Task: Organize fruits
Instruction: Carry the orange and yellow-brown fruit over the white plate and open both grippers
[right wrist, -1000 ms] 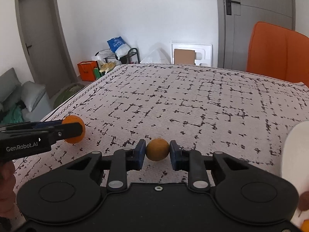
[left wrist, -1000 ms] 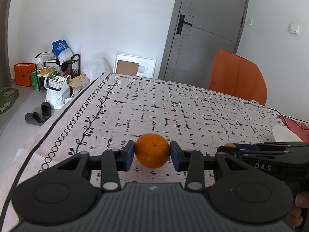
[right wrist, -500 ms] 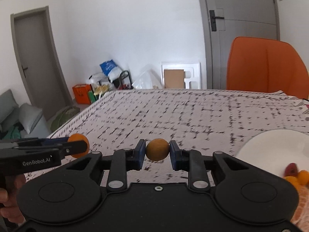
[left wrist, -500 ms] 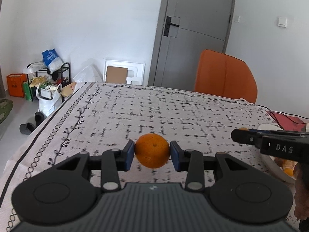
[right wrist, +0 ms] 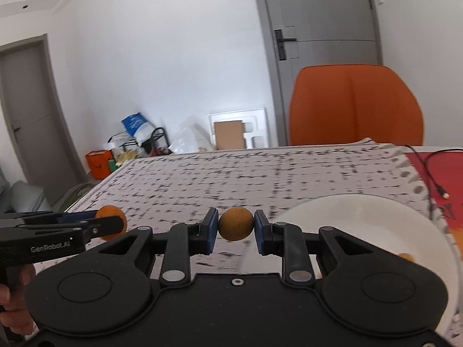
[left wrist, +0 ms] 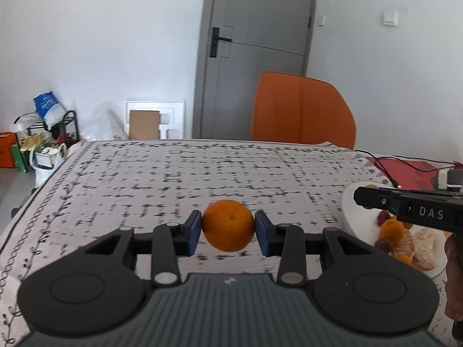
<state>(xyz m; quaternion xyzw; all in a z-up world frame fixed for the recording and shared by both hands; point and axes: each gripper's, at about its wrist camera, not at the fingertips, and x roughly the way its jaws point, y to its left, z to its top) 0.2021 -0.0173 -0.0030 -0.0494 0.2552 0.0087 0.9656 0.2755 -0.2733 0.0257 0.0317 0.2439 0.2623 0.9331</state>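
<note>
Orange mandarin (left wrist: 228, 225) pinched in the left claw (left wrist: 228, 232), a brownish small fruit (right wrist: 235, 223) in the right claw (right wrist: 235, 232), both apparently bound for the white plate (right wrist: 361, 211).

The left gripper (left wrist: 228, 227) points forward and somewhat downward above the table, its two blue pads (left wrist: 193, 232) pressed flat against opposite sides of an orange (left wrist: 228, 225) carried clear of the cloth. The right gripper (right wrist: 236, 228) sits alongside at much the same pitch, jaws nearly together, its blue pads (right wrist: 210, 230) pinching a small brownish-yellow fruit (right wrist: 236, 223). In each wrist view the other gripper's black body reaches in from the side, level with its partner, and part of the person's hand (right wrist: 14, 303) shows wrapped round the left grip handle at the frame edge
</note>
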